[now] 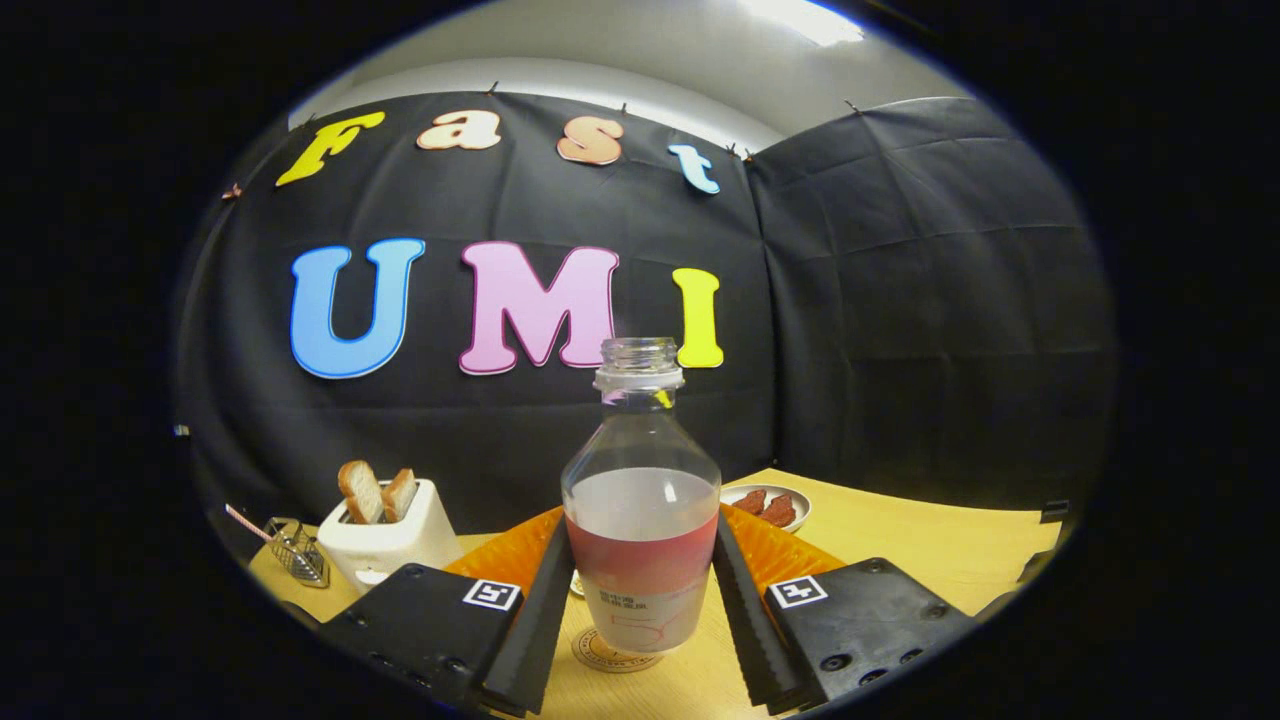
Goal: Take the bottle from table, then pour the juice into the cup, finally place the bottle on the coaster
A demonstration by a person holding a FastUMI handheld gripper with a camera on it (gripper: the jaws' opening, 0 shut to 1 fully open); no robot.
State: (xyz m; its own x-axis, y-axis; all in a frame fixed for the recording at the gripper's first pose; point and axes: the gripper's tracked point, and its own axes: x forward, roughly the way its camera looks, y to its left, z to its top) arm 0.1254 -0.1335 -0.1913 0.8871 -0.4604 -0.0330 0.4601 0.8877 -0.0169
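Gripper cam sits low over table (930,550), faces booth wall, looks along fingers (545,610). Bottle (640,520) super close, dead ahead between them.

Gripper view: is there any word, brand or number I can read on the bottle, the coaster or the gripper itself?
Bottle label: pale print, too blurred to read.
Coaster under the bottle: a stamped ring, too small to read.
Square markers on the gripper: coded patterns, no words.
No legible text; the fingers press the bottle's sides.
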